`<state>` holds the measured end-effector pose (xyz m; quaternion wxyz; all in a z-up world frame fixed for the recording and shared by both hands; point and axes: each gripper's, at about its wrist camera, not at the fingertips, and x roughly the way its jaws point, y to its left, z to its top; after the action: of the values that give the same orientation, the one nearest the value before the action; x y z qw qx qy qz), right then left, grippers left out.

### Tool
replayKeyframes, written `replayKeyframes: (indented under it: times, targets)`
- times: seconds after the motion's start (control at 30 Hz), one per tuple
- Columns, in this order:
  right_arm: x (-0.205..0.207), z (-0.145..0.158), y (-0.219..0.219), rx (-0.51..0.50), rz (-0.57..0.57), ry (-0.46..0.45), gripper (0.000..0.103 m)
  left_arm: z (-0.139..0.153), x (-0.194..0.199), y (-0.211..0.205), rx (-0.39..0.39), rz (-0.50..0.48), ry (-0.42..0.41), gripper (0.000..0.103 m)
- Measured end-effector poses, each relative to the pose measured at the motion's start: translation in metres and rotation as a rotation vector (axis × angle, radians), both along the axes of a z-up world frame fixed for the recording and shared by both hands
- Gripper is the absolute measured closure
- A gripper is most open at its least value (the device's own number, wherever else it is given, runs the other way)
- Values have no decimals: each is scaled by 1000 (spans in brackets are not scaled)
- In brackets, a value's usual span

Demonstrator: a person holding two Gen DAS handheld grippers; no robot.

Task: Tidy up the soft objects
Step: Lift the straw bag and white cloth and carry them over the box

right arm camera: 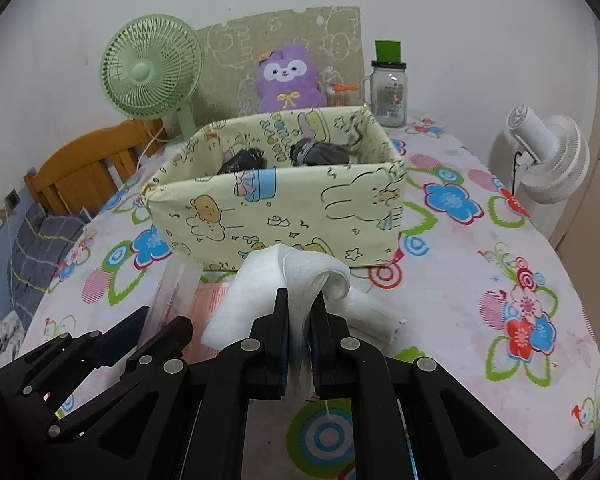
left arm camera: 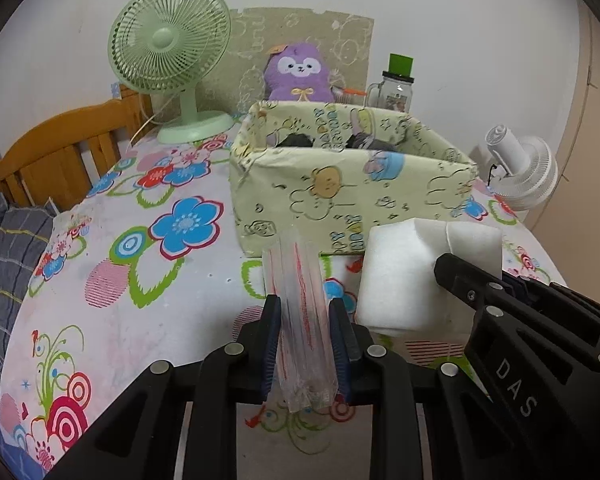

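My left gripper (left arm camera: pixel 304 308) is shut on a clear plastic bag with red print (left arm camera: pixel 302 304), held up in front of the yellow cartoon-print box (left arm camera: pixel 340 196). My right gripper (right arm camera: pixel 303 300) is shut on a folded white soft cloth (right arm camera: pixel 300 280), held just before the same box (right arm camera: pixel 283 216). The cloth also shows in the left wrist view (left arm camera: pixel 412 276), with the right gripper (left arm camera: pixel 452 268) on its right side. The plastic bag (right arm camera: pixel 179 284) and the left gripper (right arm camera: pixel 155 322) show at the left of the right wrist view. Two dark rolled soft items (right arm camera: pixel 243 160) (right arm camera: pixel 320 152) lie inside the box.
Behind the box stand a green fan (left arm camera: pixel 167 52), a purple plush toy (left arm camera: pixel 297 74) and a glass jar with a green lid (left arm camera: pixel 396 88). A white fan (right arm camera: pixel 548 156) stands at the table's right edge. A wooden chair (left arm camera: pixel 59 148) stands at the left. The floral tablecloth (left arm camera: pixel 139 272) covers the table.
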<state>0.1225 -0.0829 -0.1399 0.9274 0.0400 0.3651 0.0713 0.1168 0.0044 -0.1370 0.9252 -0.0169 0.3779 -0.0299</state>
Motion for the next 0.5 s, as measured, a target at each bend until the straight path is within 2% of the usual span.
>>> replayKeyframes:
  times: [0.5]
  targets:
    - [-35,39,-15,14,-11,-87,92,36,-27,-20,5,-20,-79,80]
